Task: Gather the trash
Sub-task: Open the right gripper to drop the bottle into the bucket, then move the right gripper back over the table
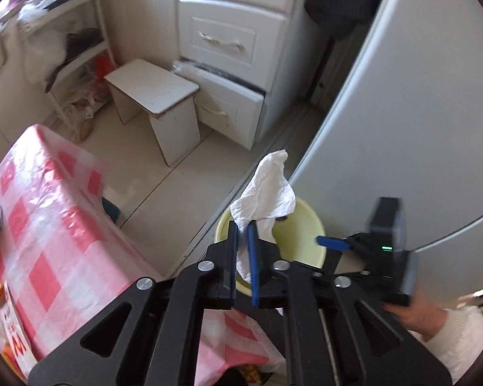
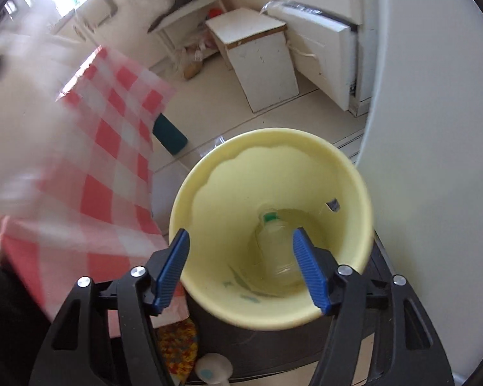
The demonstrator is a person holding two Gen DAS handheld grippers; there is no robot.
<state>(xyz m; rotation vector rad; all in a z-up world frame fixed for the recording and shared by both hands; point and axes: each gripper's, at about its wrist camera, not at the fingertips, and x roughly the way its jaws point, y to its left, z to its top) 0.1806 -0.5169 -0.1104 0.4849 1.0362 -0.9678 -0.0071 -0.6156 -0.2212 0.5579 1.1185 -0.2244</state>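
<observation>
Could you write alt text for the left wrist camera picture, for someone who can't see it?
The left claw pinches a crumpled white tissue just above a pale yellow bin. The right claw hovers beside it, near a grey fridge door. A table with a pink checked cloth stands to the left.

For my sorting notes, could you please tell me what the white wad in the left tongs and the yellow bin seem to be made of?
White wad: soft paper tissue, judging by its matte, crinkled folds. Yellow bin: probably moulded plastic, with smooth, slightly glossy walls and a rolled rim.
</observation>
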